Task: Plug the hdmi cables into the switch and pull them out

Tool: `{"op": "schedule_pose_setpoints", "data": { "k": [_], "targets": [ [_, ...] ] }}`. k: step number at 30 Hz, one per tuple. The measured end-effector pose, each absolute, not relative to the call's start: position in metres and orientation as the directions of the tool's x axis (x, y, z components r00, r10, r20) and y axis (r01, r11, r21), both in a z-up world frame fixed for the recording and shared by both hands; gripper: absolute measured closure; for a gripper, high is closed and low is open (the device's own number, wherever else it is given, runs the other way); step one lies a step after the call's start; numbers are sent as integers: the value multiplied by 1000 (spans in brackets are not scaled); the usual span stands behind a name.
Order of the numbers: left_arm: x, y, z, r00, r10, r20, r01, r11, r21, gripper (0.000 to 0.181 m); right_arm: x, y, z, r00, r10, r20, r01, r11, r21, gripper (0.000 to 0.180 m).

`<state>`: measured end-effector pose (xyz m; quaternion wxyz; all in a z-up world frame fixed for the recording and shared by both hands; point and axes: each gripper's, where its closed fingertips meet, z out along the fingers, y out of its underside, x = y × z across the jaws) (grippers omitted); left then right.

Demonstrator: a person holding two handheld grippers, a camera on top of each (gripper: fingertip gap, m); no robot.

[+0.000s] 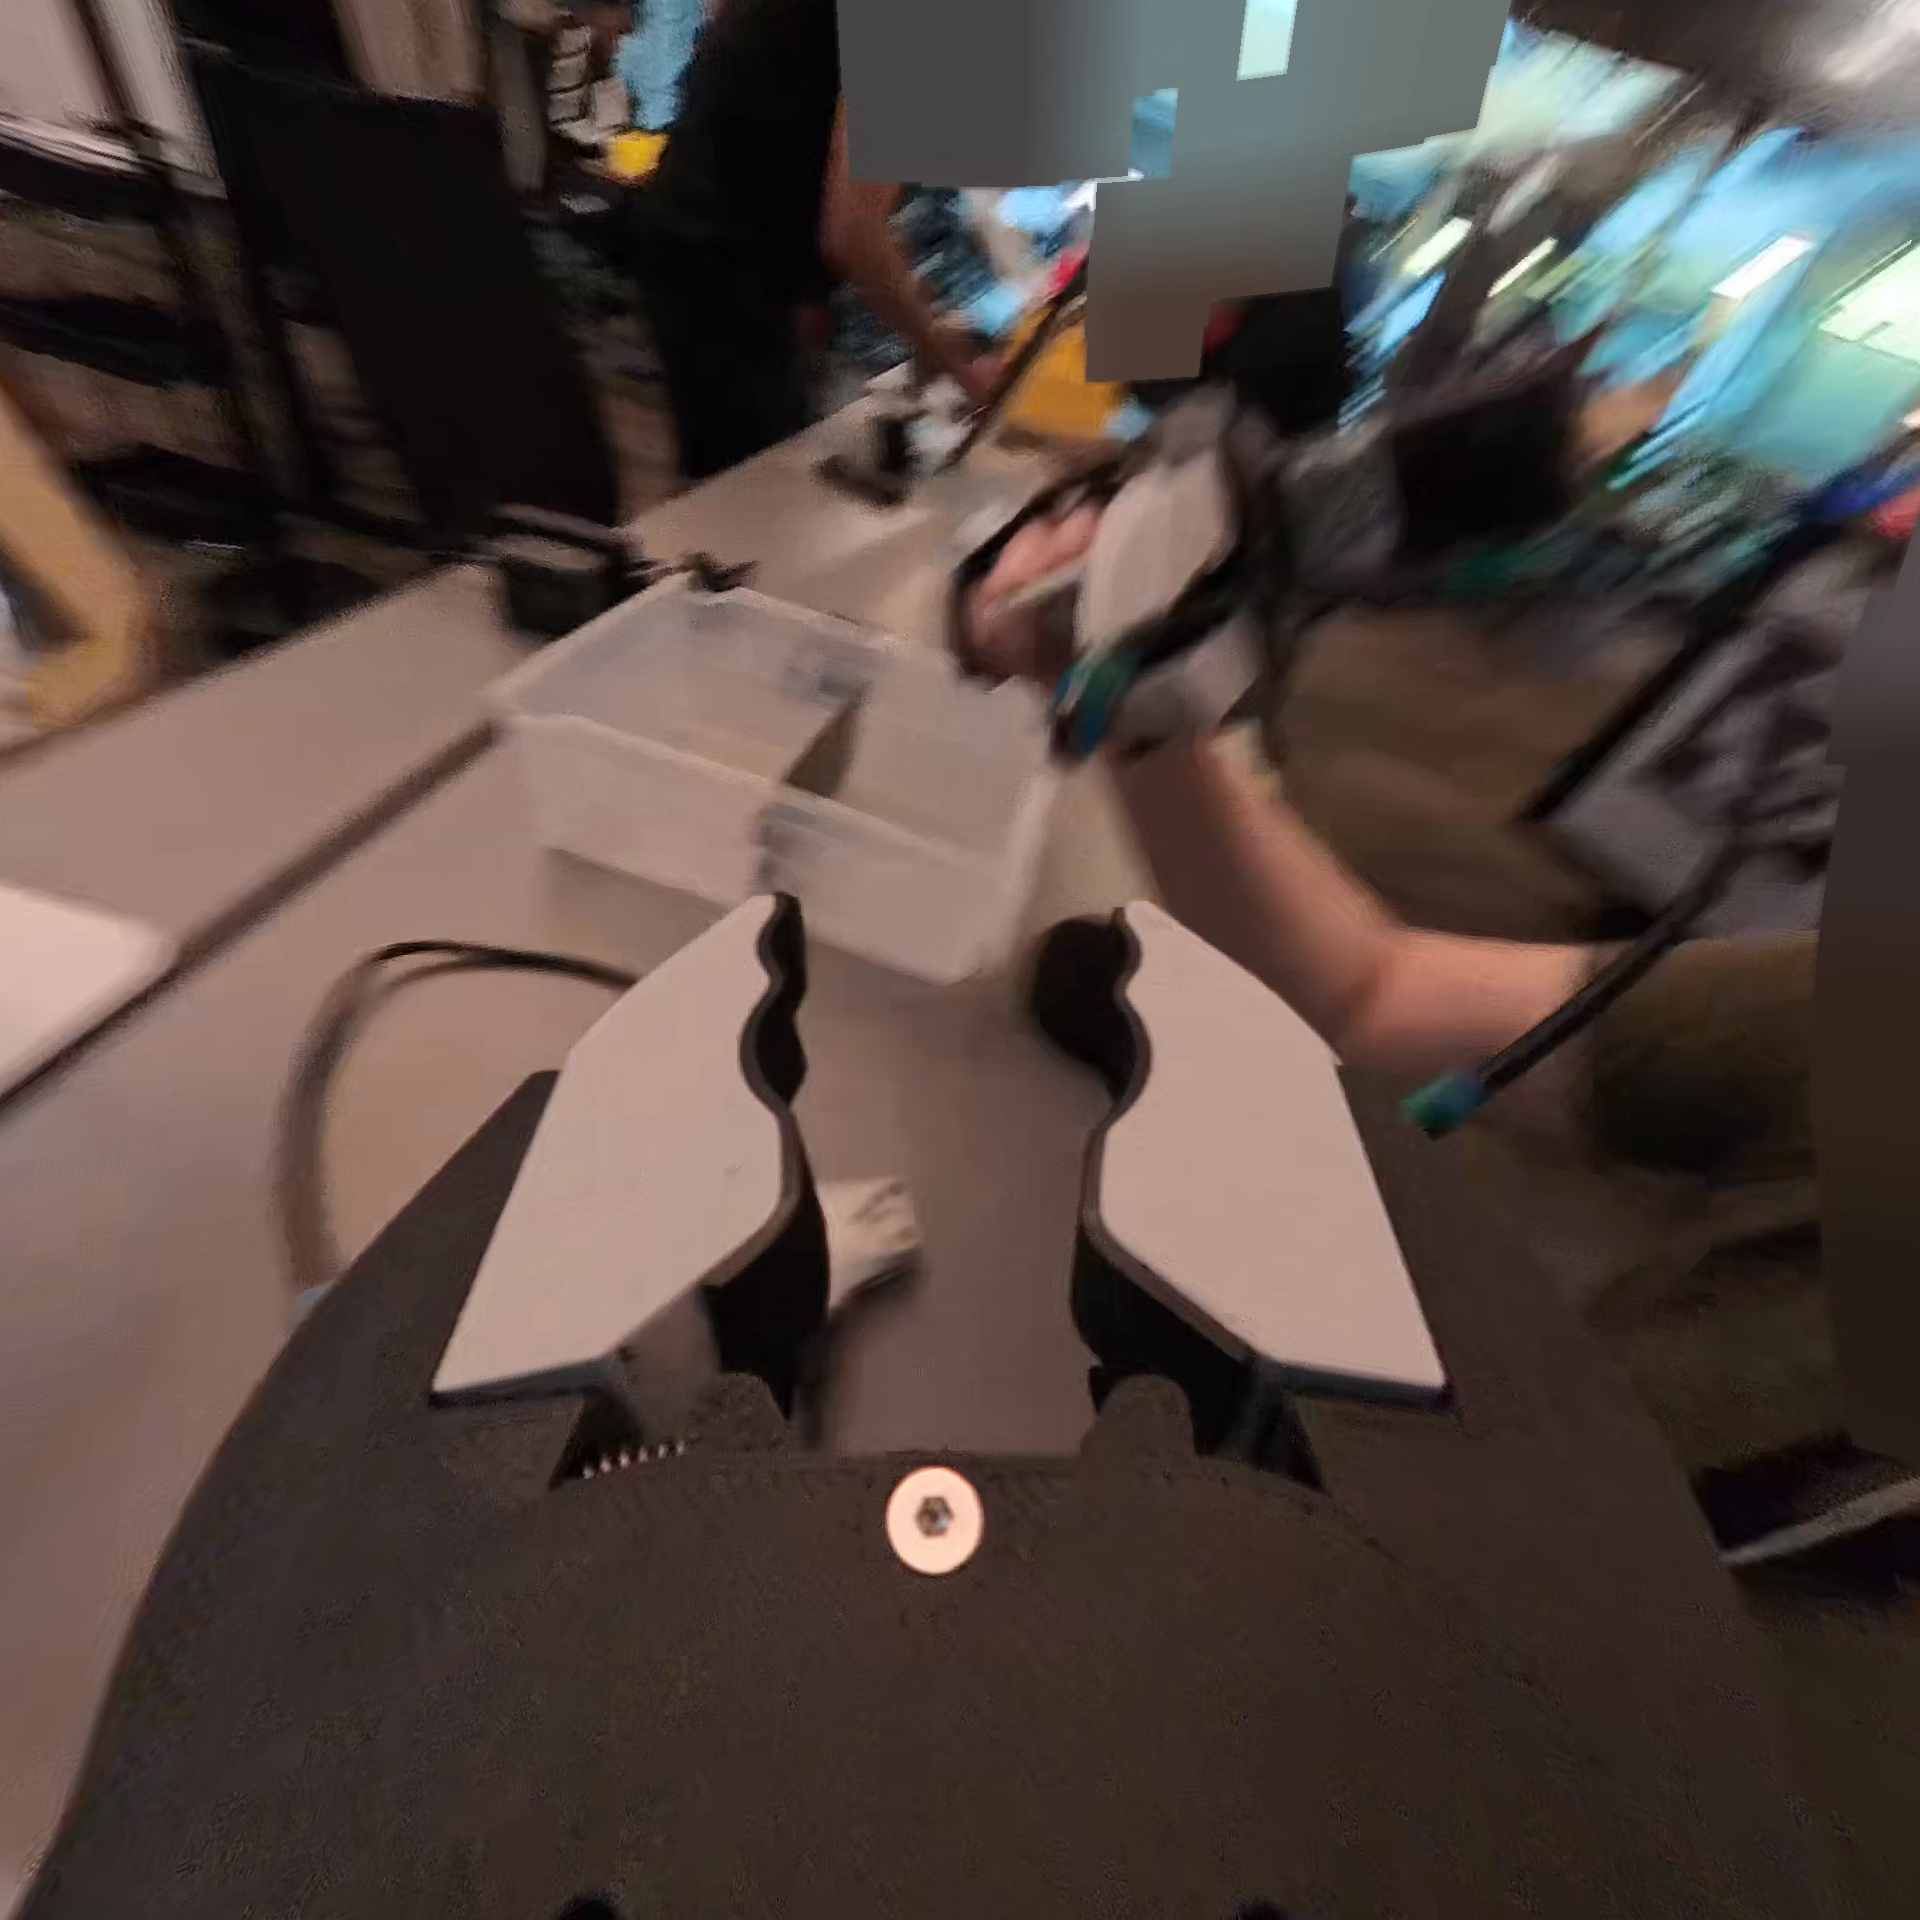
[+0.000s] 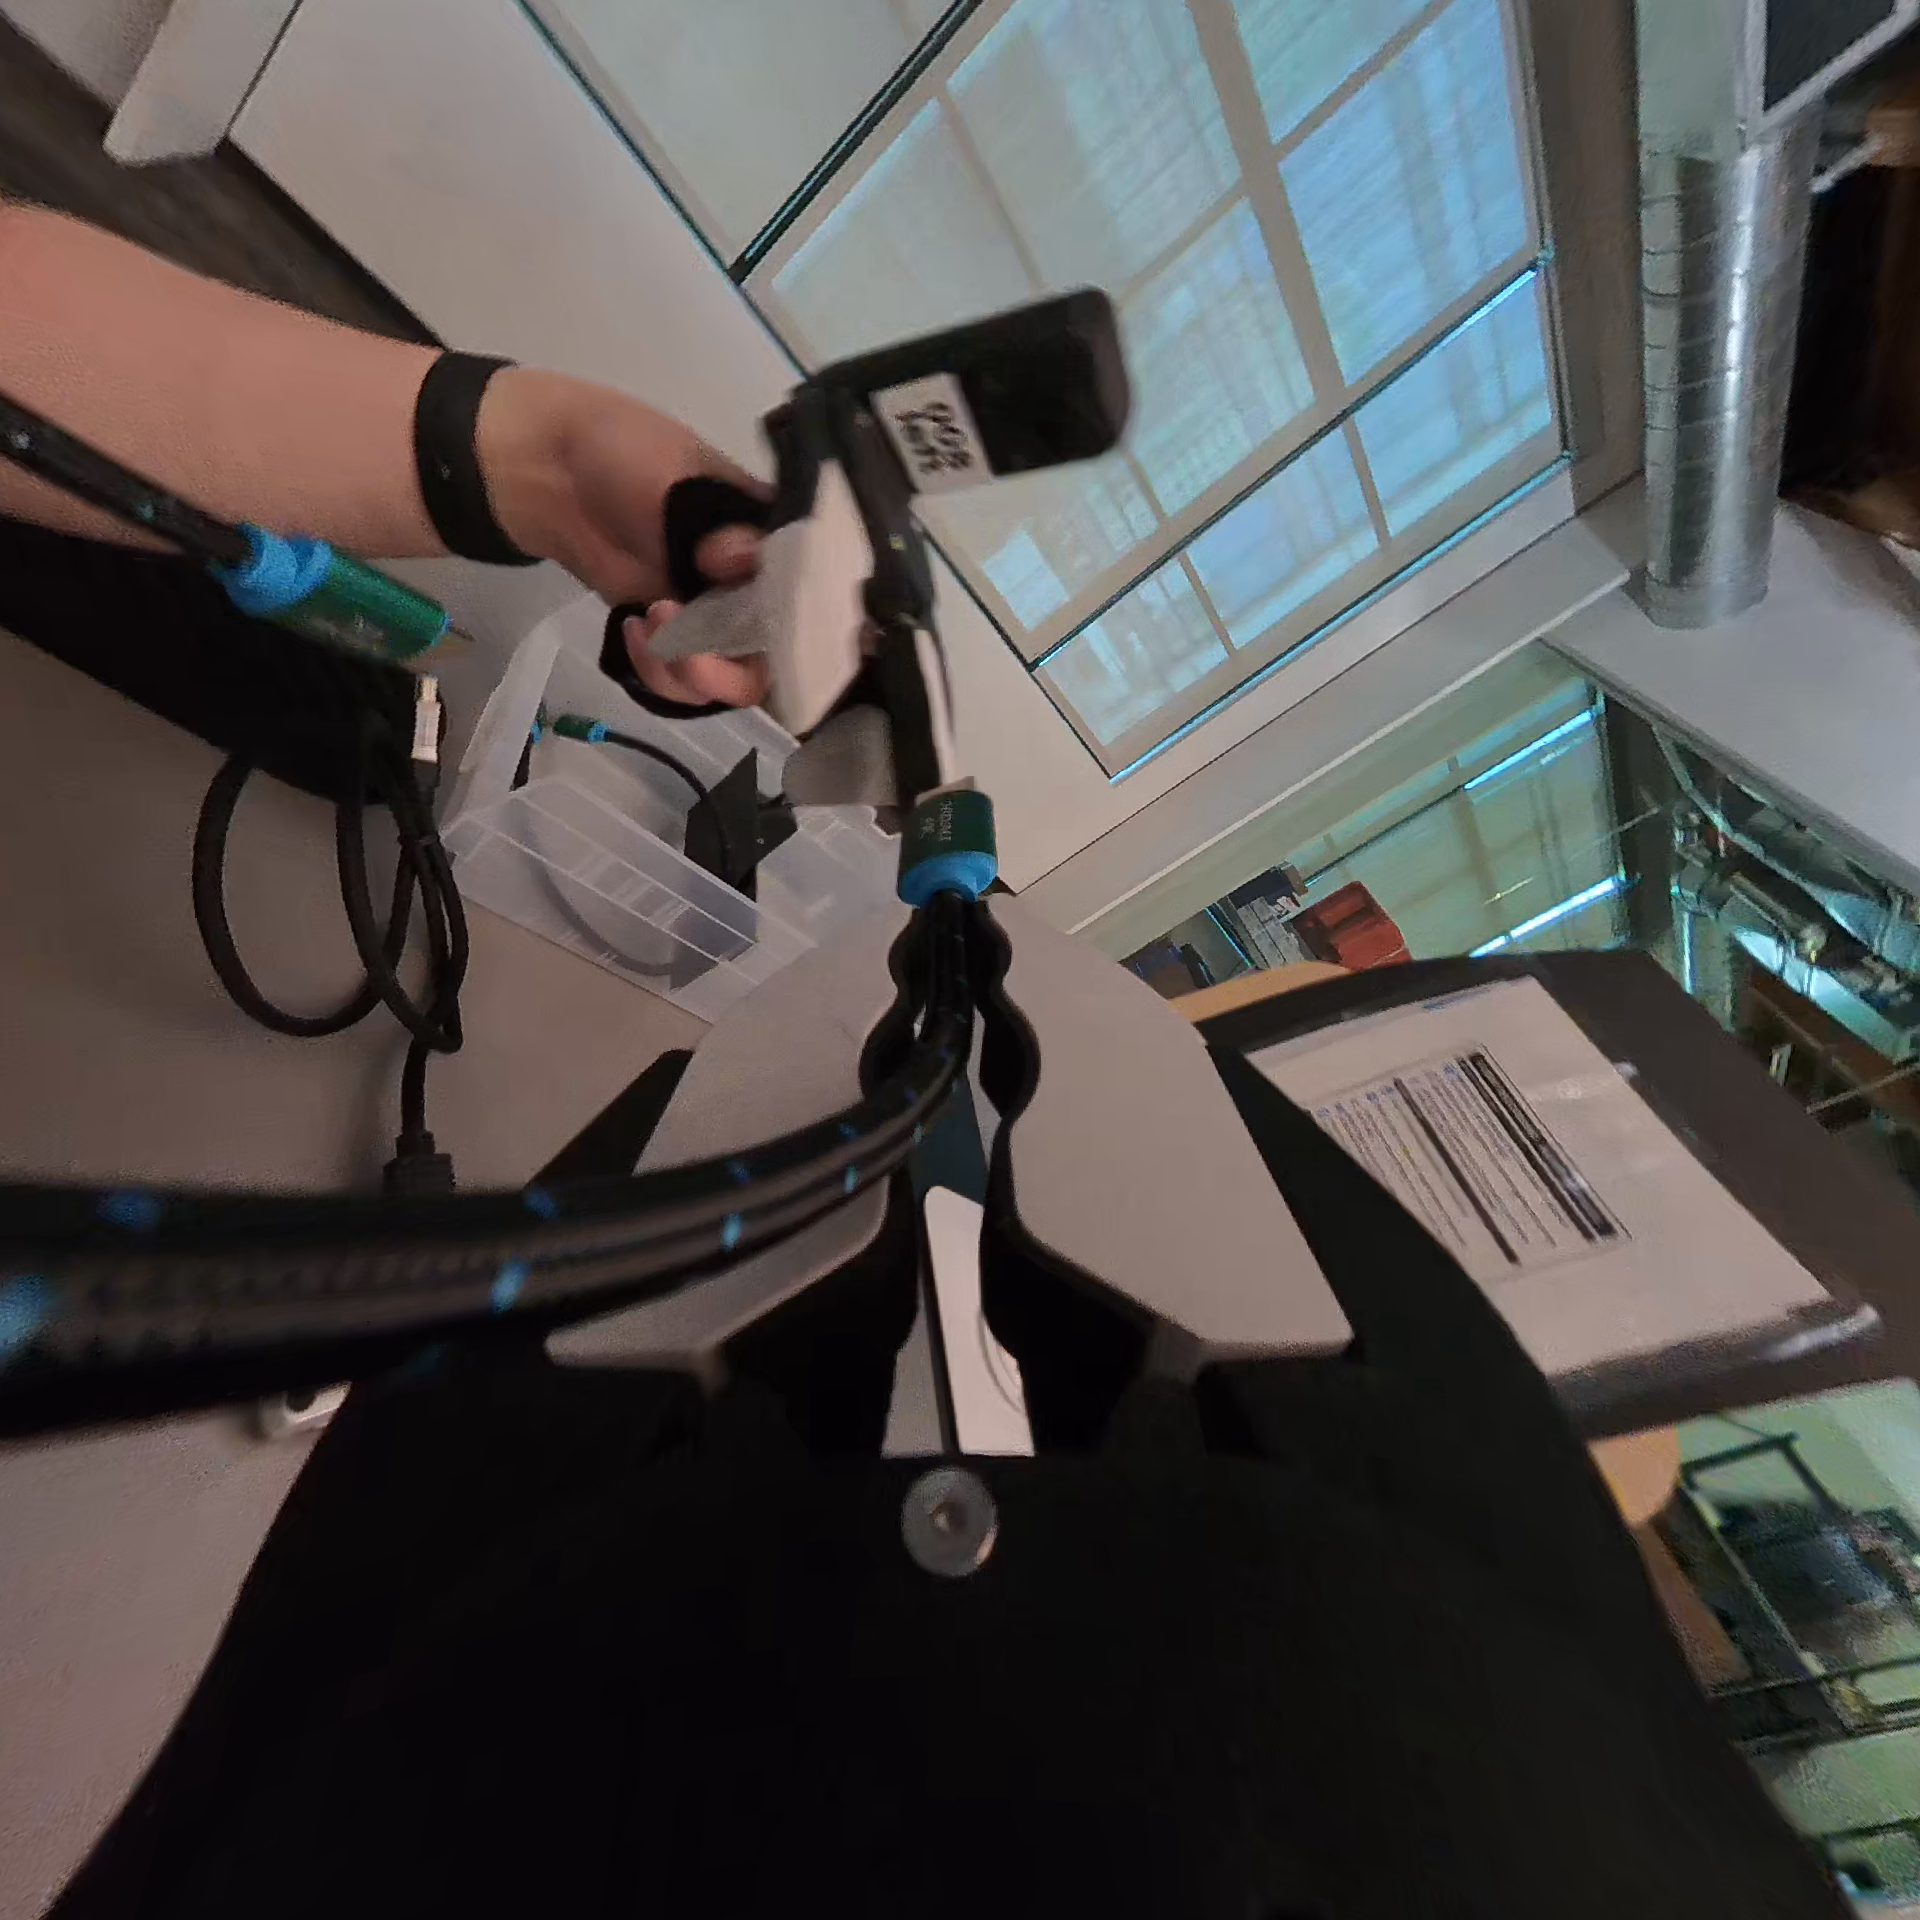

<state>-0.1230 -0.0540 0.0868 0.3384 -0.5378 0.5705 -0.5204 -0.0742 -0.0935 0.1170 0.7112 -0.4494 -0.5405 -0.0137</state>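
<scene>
My right gripper point(image 2: 951, 940) is shut on black braided HDMI cable point(image 2: 727, 1195) just behind a green plug with a blue collar point(image 2: 943, 836), held in the air. A second green plug point(image 2: 353, 613) hangs on a cable at the left. My left gripper point(image 1: 951, 956) is open and empty above the grey table point(image 1: 208, 790); a hand holds it in the right wrist view point(image 2: 821, 623). The blurred left wrist view shows the right gripper point(image 1: 1143, 613) and a green plug point(image 1: 1444, 1103). I cannot make out the switch.
A clear plastic box point(image 1: 779, 769) stands on the table ahead of the left gripper; it also shows in the right wrist view point(image 2: 623, 873) with a green-plugged cable inside. A coiled black cable point(image 2: 343, 831) and a white connector point(image 1: 873, 1226) lie on the table. People stand behind.
</scene>
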Motion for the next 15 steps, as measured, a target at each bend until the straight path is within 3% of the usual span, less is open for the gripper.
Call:
{"op": "schedule_pose_setpoints", "data": {
  "k": [3, 6, 10, 15],
  "targets": [
    [-126, -41, 46, -51, -997, -62, -434, 78, -897, 114, -40, -109, 133, 480, 501, 721, 439, 574, -691, 173],
    [-119, -55, -15, -54, -995, -87, -598, 102, -795, 120, -12, -121, 148, 544, 485, 684, 383, 582, -717, 172],
    [-108, -66, -99, -128, -982, -138, -814, 183, -551, 128, 7, -131, 157, 587, 460, 666, 353, 595, -722, 173],
    [-110, -43, -151, -115, -985, -125, -950, 146, -276, 126, 16, -141, 163, 605, 436, 666, 341, 614, -712, 172]
  ]
}}
